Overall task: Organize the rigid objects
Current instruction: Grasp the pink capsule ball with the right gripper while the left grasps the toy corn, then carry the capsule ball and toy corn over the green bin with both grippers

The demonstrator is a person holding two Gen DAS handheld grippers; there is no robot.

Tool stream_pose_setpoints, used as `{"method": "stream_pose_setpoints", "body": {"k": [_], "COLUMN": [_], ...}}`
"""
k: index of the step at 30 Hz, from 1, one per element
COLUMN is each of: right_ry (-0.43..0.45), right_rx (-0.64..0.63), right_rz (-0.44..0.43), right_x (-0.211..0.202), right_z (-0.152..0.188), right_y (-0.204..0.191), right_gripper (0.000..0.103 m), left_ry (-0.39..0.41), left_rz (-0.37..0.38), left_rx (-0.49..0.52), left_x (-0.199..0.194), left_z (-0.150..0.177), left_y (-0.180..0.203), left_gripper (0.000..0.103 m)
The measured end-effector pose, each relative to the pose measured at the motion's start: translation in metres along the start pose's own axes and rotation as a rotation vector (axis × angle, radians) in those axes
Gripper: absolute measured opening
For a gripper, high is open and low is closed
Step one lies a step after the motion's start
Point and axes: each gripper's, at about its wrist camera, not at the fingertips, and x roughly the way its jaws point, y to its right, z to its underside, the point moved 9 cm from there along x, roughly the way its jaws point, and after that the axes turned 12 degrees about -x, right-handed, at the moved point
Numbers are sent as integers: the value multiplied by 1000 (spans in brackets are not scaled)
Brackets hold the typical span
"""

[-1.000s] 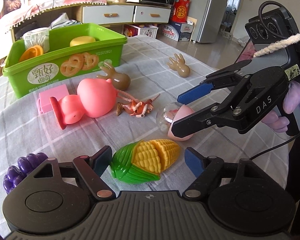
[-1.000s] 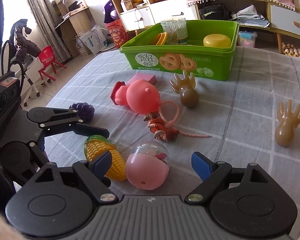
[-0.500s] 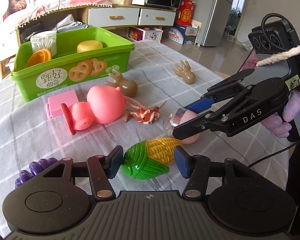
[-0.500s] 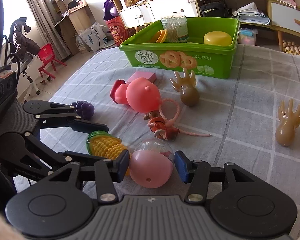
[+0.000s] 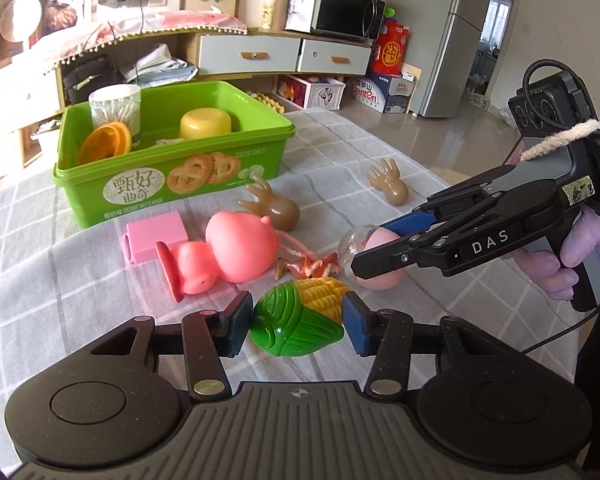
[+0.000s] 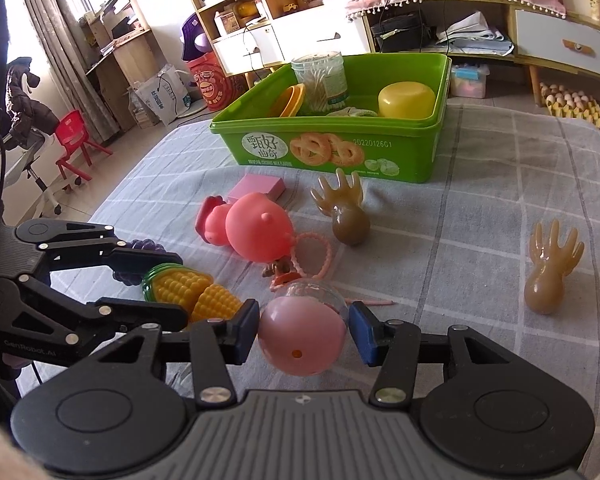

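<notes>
The left gripper [image 5: 298, 322] had its two blue pads pressed against the sides of the toy corn [image 5: 302, 318], so it was clamped on it. The corn was yellow with green leaves, and it sat low over the checked cloth [image 5: 52, 272]; I could not tell if it touched the cloth.

The right gripper [image 6: 303, 334] squeezed the pink ball [image 6: 303, 338] with the clear top between its pads, just beside the corn. From the left camera, that gripper's black fingers [image 5: 384, 258] reached across the ball.

The green box [image 6: 440, 92] sat at the far side of the cloth. Inside it were a yellow cup [image 6: 406, 100], an orange lid [image 6: 292, 100] and a jar of cotton swabs [image 6: 322, 78].

Between the box and the grippers lay a pink pig toy [image 5: 228, 258], a pink block [image 5: 156, 236], a small orange toy [image 5: 312, 268] and a brown hand toy [image 6: 346, 212]. Another brown hand toy [image 6: 552, 268] lay well apart on the right. Purple grapes [image 6: 140, 246] peeked out behind the left gripper's arm
</notes>
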Motion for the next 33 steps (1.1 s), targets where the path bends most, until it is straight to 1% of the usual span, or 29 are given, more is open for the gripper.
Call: {"method": "stream_pose_setpoints", "body": {"k": [5,12,15,18,21,24,27,30,33], "right_ry": [64,147,174,193,204,215,212,197,191], "right_rx": [39,132,183,236,247,253,229,221,220], "right_rz": [28,57,66,69,88,110,139,161,175], "right_x": [-10,-18,-16,-14,-12,-7,1,13,23], "right_z": [-26,-63,-76,-87,-101,-114,-125,-132,-137], "right_y": [10,24,29,37,44,53,60,69,78], "right_gripper": [23,23,23,23,23,23,23,23,23], "left_ry": [78,174,211,225,224,215,172,104,23], "left_rz": [-36,-110,-154,-206,-259,-280,-306,-316,-357], "left_rx": [-55,-170,-223,-269,-278,-270,-259,-262,-235], "left_x": [-13,-28,-33,-33,-32,-28,-14,5,26], "left_z": [-24,-59,-74,-85,-103,-124,-142,-155,-161], "left_y": [-14,-41,-54,-66,-75,-84,-93,-103,-111], "left_gripper": [50,50,50,50,50,50,50,50,50]}}
